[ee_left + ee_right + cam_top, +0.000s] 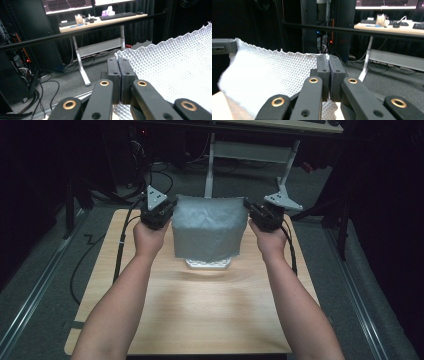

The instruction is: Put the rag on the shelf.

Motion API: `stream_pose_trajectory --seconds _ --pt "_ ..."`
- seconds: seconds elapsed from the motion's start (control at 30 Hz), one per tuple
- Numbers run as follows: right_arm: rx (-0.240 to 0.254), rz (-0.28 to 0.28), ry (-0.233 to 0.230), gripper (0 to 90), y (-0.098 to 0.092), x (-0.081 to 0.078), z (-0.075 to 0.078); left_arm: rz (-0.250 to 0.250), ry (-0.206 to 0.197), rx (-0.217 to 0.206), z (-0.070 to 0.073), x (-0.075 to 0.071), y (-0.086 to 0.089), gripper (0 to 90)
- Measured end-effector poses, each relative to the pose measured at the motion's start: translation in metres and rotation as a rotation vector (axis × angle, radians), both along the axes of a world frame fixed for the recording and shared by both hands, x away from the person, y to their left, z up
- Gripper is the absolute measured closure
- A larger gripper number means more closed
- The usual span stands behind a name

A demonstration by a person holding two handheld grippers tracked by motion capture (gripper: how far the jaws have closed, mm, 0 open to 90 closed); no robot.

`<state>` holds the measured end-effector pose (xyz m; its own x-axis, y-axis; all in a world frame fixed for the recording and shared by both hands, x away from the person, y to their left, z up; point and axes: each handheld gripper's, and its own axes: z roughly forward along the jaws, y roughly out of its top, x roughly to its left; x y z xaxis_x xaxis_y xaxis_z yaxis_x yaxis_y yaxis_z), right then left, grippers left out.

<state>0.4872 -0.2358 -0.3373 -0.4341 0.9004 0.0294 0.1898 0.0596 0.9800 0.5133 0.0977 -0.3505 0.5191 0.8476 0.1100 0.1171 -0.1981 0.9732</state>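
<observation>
A white embossed paper towel (207, 227) hangs spread in the air above the far half of the table, its lower edge drooping toward me. My left gripper (170, 209) is shut on the towel's top left corner, and my right gripper (248, 208) is shut on its top right corner. In the left gripper view the closed jaws pinch the towel (172, 67) at its corner, with the sheet running off to the right. In the right gripper view the towel (269, 75) runs off to the left from the closed jaws.
A wooden table (200, 310) lies below the towel. A white flat object (208, 264) rests on it under the towel's lower edge. Beyond the table stand a desk's white legs (210, 165) and cables on grey carpet. A desk with monitors and a keyboard (100, 21) is farther back.
</observation>
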Motion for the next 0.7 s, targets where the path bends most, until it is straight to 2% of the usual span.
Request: stream_pose_trajectory --seconds 0.03,0.07,0.13,0.17,0.23,0.27,0.3,0.33,0.4,0.43,0.53,0.57,0.6,0.63,0.7 --pt "-0.007 -0.001 0.009 89.1 0.001 0.003 -0.001 -0.002 0.025 0.005 -0.003 0.007 0.000 90.0" --pt "-0.007 -0.001 0.009 89.1 0.001 0.003 -0.001 -0.002 0.025 0.005 -0.003 0.007 0.000 90.0" --pt "-0.014 -0.008 0.032 89.1 0.002 0.013 -0.003 -0.031 0.108 -0.006 -0.011 0.022 0.002 90.0" --pt "-0.025 -0.016 0.049 89.1 0.002 0.017 -0.005 -0.031 0.108 -0.006 -0.011 0.022 0.002 90.0" --pt "-0.034 -0.015 0.061 89.1 0.002 0.021 -0.008 -0.050 0.174 -0.020 -0.021 0.032 0.004 90.0" --pt "-0.046 -0.014 0.106 89.1 0.001 0.028 -0.016 -0.057 0.198 -0.017 -0.025 0.034 0.004 90.0" --pt "-0.048 -0.011 0.115 89.1 0.001 0.029 -0.019 -0.062 0.222 -0.006 -0.033 0.036 0.004 90.0" --pt "-0.048 -0.011 0.115 89.1 0.001 0.029 -0.019 -0.062 0.222 -0.006 -0.033 0.036 0.004 90.0" --pt "-0.044 0.000 0.153 89.0 -0.001 0.032 -0.034 -0.073 0.258 -0.030 -0.042 0.038 0.006 90.0" --pt "-0.038 0.002 0.162 89.0 -0.003 0.033 -0.037 -0.084 0.279 -0.021 -0.049 0.038 0.005 90.0" --pt "-0.033 0.003 0.182 89.1 -0.004 0.033 -0.046 -0.093 0.292 -0.012 -0.058 0.036 0.004 90.0" --pt "-0.029 0.005 0.199 89.0 -0.006 0.032 -0.055 -0.101 0.314 -0.020 -0.065 0.035 0.004 90.0" --pt "-0.029 0.005 0.199 89.0 -0.006 0.032 -0.055 -0.101 0.314 -0.020 -0.065 0.035 0.004 90.0" --pt "-0.024 0.005 0.220 89.0 -0.007 0.031 -0.064 -0.109 0.322 -0.026 -0.074 0.033 0.003 90.0" --pt "-0.022 0.006 0.234 89.0 -0.008 0.030 -0.071 -0.113 0.340 -0.044 -0.083 0.031 0.004 90.0"
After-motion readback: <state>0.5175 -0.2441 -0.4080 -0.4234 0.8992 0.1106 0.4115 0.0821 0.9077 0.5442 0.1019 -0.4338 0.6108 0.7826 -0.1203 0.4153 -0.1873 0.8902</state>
